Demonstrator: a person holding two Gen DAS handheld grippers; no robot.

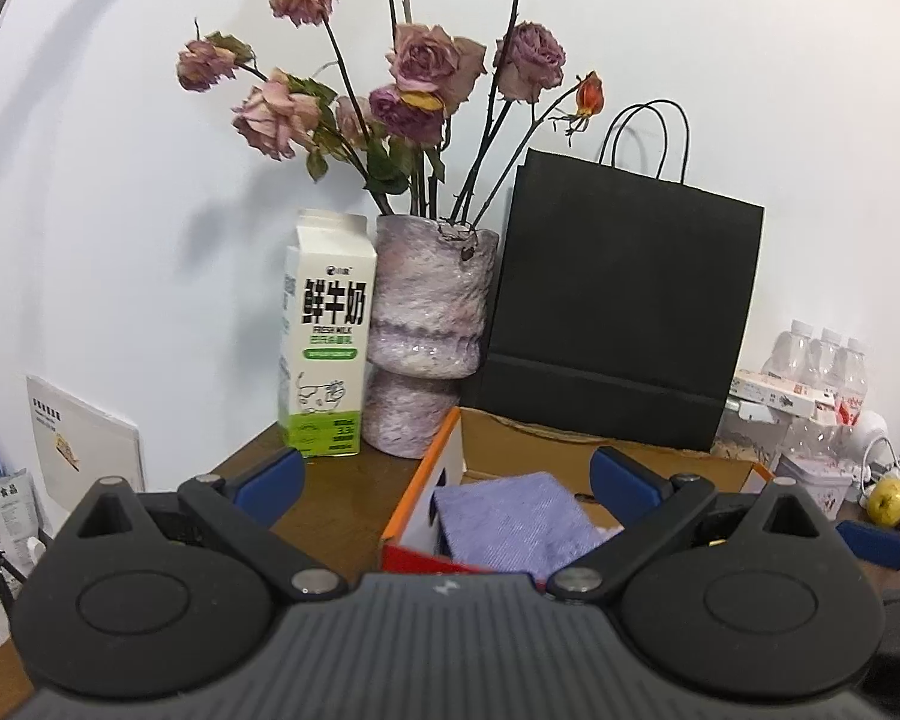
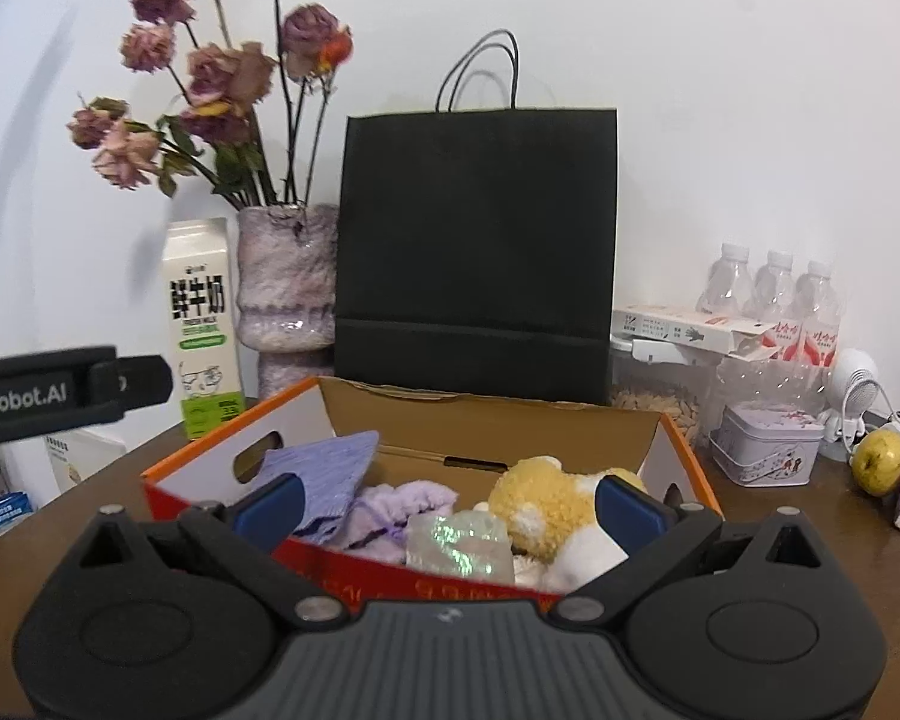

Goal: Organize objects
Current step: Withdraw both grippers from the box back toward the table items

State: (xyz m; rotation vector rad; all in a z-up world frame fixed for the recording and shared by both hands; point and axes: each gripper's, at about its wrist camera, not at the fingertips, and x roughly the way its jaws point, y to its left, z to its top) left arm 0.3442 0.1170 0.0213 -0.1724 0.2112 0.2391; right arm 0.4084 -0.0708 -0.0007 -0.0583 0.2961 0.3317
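**rig_op:** From my feeds: the milk carton (image 1: 324, 336) reads "鲜牛奶" with "FRESH MILK" underneath, green band at the bottom and a little cow drawing. The other tool, poking in from the left of my right wrist view, has "nRobot.AI" on its side, first letters cut off. The bottles (image 2: 771, 306) have red labels, too small for me to read.

**tabletop_tim:** Where's the stuff you're sorting?

**rig_op:** All in the cardboard box (image 2: 681, 450), orange rim, white sides, red front with print I can't make out. It sits right in front of the black paper bag (image 2: 480, 240). Inside: a folded purple cloth (image 2: 330, 474) at the left end, a fuzzy lilac piece (image 2: 402, 507) next to it, a clear shiny packet (image 2: 459, 543) against the front wall, and a yellow-and-white plush toy (image 2: 546, 510) at the right end.

**tabletop_tim:** Tongs?

**rig_op:** Left gripper (image 1: 447, 471) is spread wide with nothing between its blue pads, hovering over the box's left end. Right gripper (image 2: 450, 501) is spread too, empty, at the box's front wall.
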